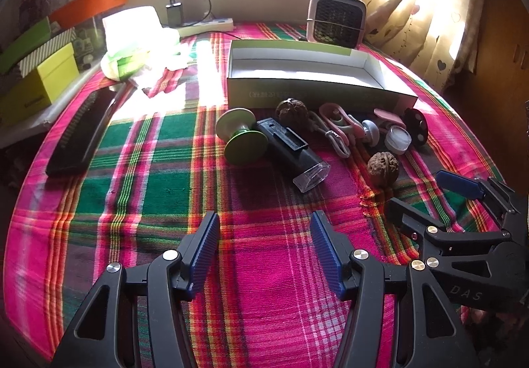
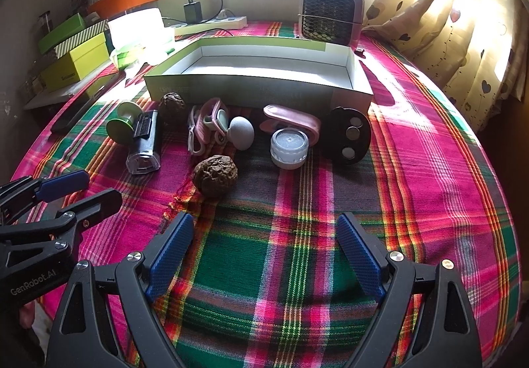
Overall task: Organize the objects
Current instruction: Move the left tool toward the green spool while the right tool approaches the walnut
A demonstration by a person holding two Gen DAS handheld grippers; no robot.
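Observation:
An open, empty white-and-green box (image 1: pixel 307 70) (image 2: pixel 264 67) stands on the plaid cloth. In front of it lie a green spool (image 1: pixel 241 136) (image 2: pixel 124 124), a black device with a clear end (image 1: pixel 291 149) (image 2: pixel 145 143), two walnuts (image 1: pixel 383 168) (image 2: pixel 215 174) (image 1: pixel 291 110) (image 2: pixel 172 105), a pink-and-white tangle (image 1: pixel 337 129) (image 2: pixel 206 123), a grey knob (image 2: pixel 242 132), a pink clip (image 2: pixel 294 121), a small white jar (image 1: pixel 398 139) (image 2: pixel 290 146) and a black disc (image 1: pixel 417 126) (image 2: pixel 350 136). My left gripper (image 1: pixel 264 255) and right gripper (image 2: pixel 266 260) are open and empty, hovering over bare cloth before the objects.
A black comb-like bar (image 1: pixel 82 133) lies at the left. A small heater (image 1: pixel 335 20) (image 2: pixel 330 14) and a power strip (image 2: pixel 211 24) sit behind the box. Stacked green boxes (image 1: pixel 36 76) are at far left, curtains (image 2: pixel 463 20) at right.

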